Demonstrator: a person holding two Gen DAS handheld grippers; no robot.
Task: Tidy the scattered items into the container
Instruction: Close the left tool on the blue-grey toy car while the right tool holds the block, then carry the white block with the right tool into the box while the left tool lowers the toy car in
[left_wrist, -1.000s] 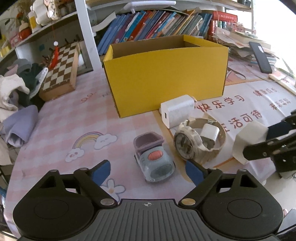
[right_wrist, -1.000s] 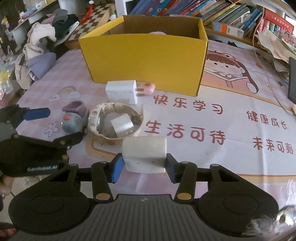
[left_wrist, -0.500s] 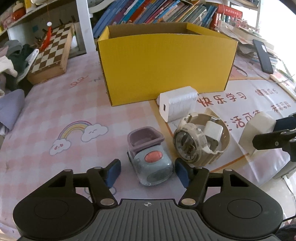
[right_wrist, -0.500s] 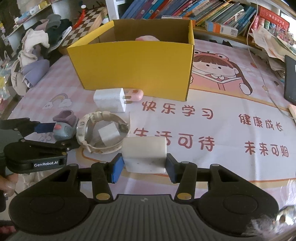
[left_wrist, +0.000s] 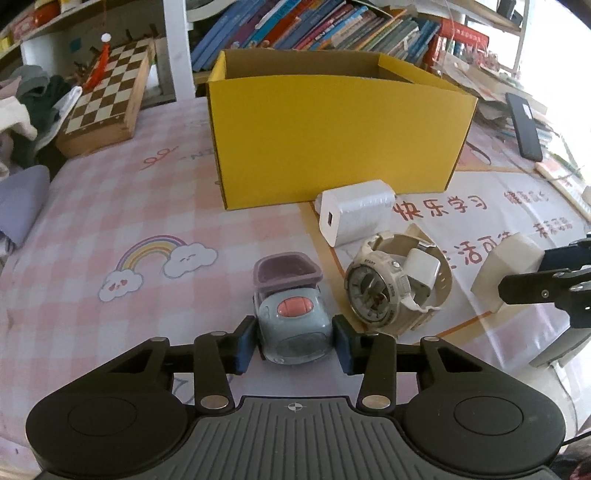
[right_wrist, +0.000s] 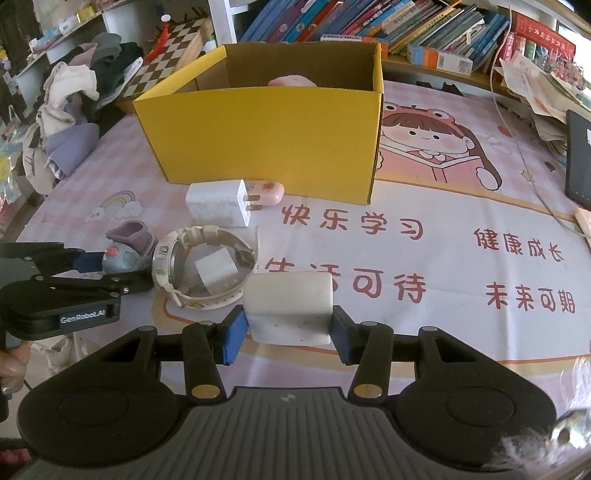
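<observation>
A grey-blue toy car (left_wrist: 291, 321) with a purple bed stands on the pink mat between the pads of my left gripper (left_wrist: 293, 343). Its jaws are closing, and both blue pads touch the car's sides. My right gripper (right_wrist: 288, 332) is shut on a white block (right_wrist: 288, 306), held just above the mat to the right of the car. Between them lies a cream watch (left_wrist: 369, 291) with a small white cube (left_wrist: 421, 269) inside its band. A white charger (left_wrist: 354, 210) and a pink oval item (right_wrist: 266, 192) lie before the open yellow box (left_wrist: 332, 136), which holds something pink (right_wrist: 291, 80).
A chessboard case (left_wrist: 107, 99) leans at the back left beside a clothes pile (right_wrist: 70, 110). Bookshelves (left_wrist: 314, 33) run behind the box. A black phone (left_wrist: 524, 125) and papers sit at the right edge. The printed mat (right_wrist: 443, 240) stretches right of the items.
My left gripper's jaws have narrowed from wide open to touching the toy car, and it has come closer over the car. The right gripper still holds the white block in place.
</observation>
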